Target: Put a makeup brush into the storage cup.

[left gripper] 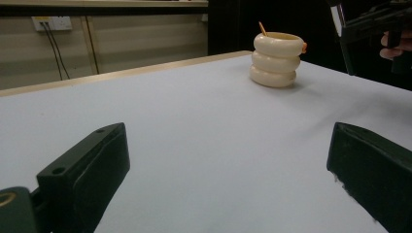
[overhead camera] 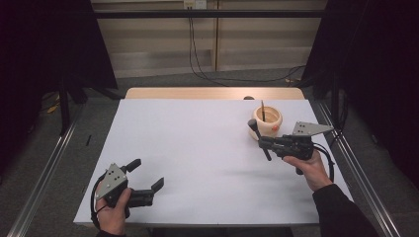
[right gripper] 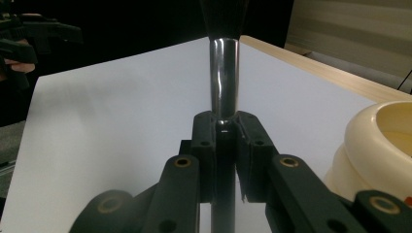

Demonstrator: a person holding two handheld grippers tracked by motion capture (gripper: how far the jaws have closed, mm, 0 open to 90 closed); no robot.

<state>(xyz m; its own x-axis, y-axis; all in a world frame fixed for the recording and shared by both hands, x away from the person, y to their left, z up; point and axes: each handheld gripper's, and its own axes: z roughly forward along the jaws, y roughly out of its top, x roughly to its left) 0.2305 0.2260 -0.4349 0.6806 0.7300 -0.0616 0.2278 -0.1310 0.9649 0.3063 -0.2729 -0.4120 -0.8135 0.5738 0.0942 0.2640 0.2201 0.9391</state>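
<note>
We see the ringed holder (overhead camera: 266, 122) far right on the table (overhead camera: 197, 148), a stick (overhead camera: 263, 110) in it | right gripper (overhead camera: 260, 143) just near of the holder, brush (overhead camera: 259, 138) in its jaws | left gripper (overhead camera: 146, 175) near left, well apart.

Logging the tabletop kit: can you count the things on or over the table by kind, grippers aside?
Cream ringed holder: 1
Thin stick standing in the holder: 1
Brush with a black and silver handle, clamped in the right gripper: 1
Total: 3
</note>
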